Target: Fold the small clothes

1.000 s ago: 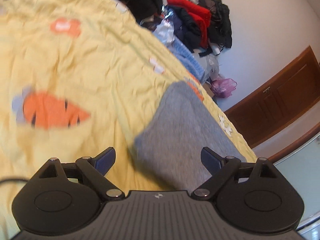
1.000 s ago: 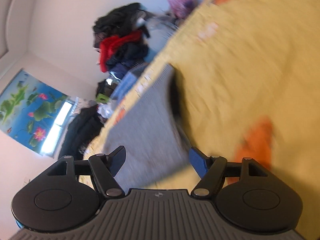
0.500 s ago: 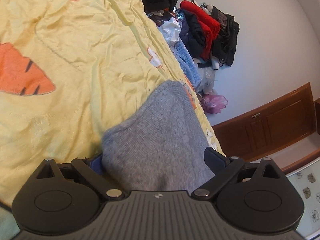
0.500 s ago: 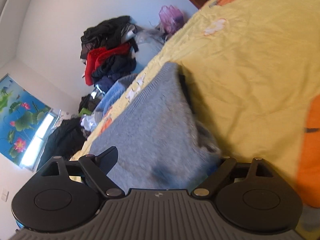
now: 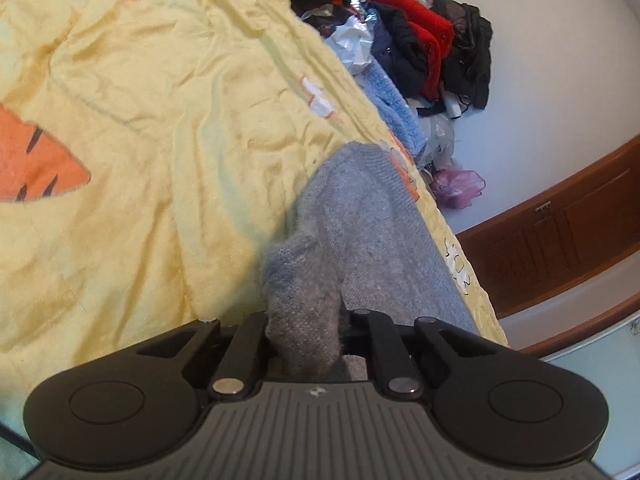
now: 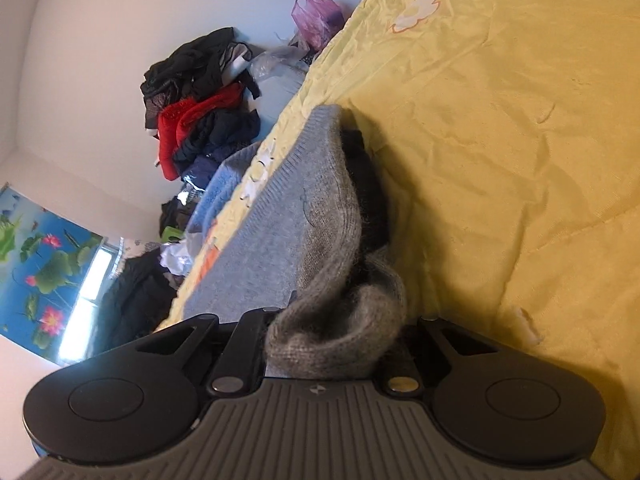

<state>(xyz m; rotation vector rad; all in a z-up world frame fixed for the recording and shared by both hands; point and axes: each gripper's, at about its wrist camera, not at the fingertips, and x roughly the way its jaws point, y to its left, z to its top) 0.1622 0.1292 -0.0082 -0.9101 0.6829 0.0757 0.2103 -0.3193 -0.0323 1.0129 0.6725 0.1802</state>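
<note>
A grey knitted garment (image 5: 372,232) lies along one edge of a bed covered by a yellow sheet (image 5: 160,120) with orange carrot prints. In the left wrist view my left gripper (image 5: 306,332) is shut on a bunched corner of it, the knit squeezed between the jaws. In the right wrist view the same grey garment (image 6: 296,216) shows a dark inner layer at its lifted edge. The jaws of my right gripper (image 6: 332,340) are closing, and a thick roll of its knit is pinched between them. The fingertips of both grippers are hidden by the fabric.
A pile of black, red and navy clothes (image 5: 424,40) is heaped against the white wall past the bed, with a light blue fluffy piece (image 5: 396,120) and a purple bag (image 5: 458,188) beside it. A brown wooden cabinet (image 5: 560,232) stands lower right. A lotus poster (image 6: 36,256) hangs left.
Both grippers moved forward onto the grey garment's near edge and went from wide open to closed on it. The knit is now bunched up between each pair of jaws.
</note>
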